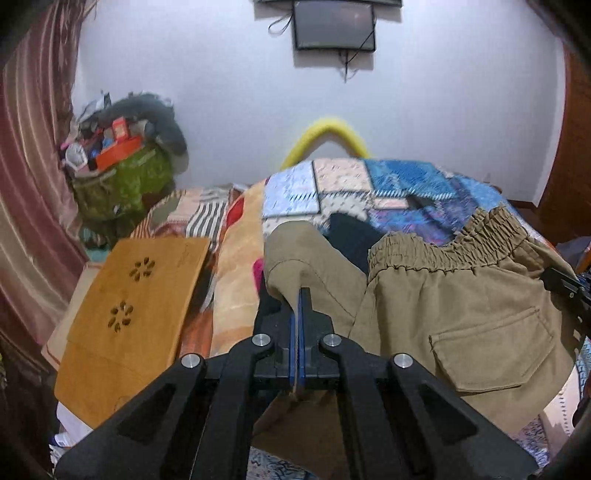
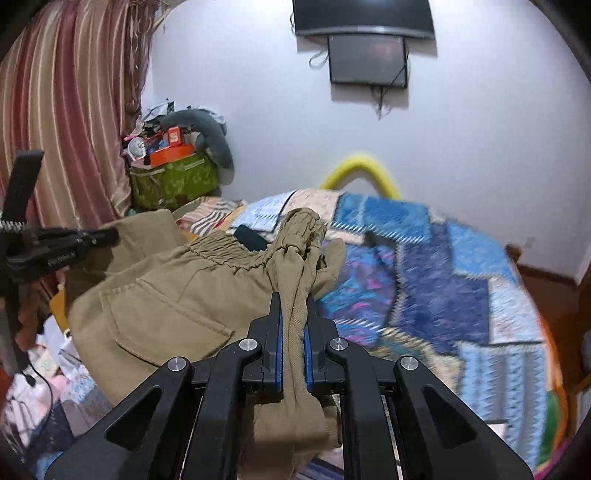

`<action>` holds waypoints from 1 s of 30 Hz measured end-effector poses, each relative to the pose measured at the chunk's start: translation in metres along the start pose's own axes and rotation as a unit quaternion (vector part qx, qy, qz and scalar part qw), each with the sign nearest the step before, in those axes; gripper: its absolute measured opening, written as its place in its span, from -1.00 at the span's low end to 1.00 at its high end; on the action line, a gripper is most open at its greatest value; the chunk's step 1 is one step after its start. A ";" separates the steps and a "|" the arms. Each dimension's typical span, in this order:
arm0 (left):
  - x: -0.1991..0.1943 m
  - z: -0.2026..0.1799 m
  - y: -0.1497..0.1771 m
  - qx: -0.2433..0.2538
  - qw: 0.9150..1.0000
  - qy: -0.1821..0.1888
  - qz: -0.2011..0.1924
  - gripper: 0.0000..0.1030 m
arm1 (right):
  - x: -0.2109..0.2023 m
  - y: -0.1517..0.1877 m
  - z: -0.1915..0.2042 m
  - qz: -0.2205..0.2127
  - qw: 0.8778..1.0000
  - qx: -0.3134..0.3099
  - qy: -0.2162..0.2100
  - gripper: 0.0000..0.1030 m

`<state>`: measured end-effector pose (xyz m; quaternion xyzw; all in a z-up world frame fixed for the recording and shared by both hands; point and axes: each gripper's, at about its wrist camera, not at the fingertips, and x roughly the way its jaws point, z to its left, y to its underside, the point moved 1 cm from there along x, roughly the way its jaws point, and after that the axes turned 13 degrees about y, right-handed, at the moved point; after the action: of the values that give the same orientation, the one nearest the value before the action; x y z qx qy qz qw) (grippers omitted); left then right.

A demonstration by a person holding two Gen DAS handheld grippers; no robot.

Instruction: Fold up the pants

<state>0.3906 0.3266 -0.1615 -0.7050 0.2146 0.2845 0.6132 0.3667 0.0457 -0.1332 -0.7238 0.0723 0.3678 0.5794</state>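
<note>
A: Khaki cotton, thin fold, clamped in the left gripper (image 1: 300,295). Jaws nearly together, blue pads pressed on a single edge of the pants (image 1: 461,306) at lower centre of the left wrist view.

B: Right gripper (image 2: 293,306)?

A: Jaws narrow but held further apart than the left, a thick bunched roll of the same khaki fabric between the blue pads. The roll runs from the bottom centre of the right wrist view up to the gathered waistband (image 2: 236,254).

B: Where do the pants sit?

A: Lifted between the two grippers, above the patchwork quilt (image 2: 443,266) on the bed. Elastic waistband at centre right of the left wrist view, flap pocket (image 1: 491,354) below it at lower right. In the right wrist view the pocket is at lower left.

B: Each gripper seen from the other camera?

A: Yes. Right one at the right edge of the left wrist view, touching the fabric. Left one at the left edge of the right wrist view, tip on the cloth.

B: Surroundings?

A: Wooden board (image 1: 136,310) with flower cut-outs at lower left, lying on the bed beside the pants. Green bag (image 1: 122,188) piled with clutter at left against the wall. Striped curtain (image 2: 66,110) upper left. Dark screen (image 1: 334,26) on the wall at top. Yellow curved tube (image 2: 360,171) behind the quilt. A dark item (image 2: 251,238) lies on the quilt just beyond the waistband; cannot tell what it is.
</note>
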 end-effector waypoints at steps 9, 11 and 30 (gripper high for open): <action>0.029 0.036 0.065 0.000 0.998 -0.003 0.059 -0.99 | 0.034 0.067 0.028 0.138 0.988 0.000 -0.068 -0.82; 0.030 0.039 0.078 -0.002 0.998 -0.001 0.067 -0.99 | 0.028 0.078 0.031 0.140 0.988 -0.012 -0.063 -0.71; 0.029 0.031 0.110 -0.005 0.994 0.018 0.104 -0.96 | 0.055 0.103 0.010 0.244 0.965 0.094 -0.033 0.31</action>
<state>0.3365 0.3412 -0.2653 -0.6869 0.2963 0.3346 0.5731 0.3468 0.0395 -0.2486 -0.6140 0.2614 0.5135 0.5395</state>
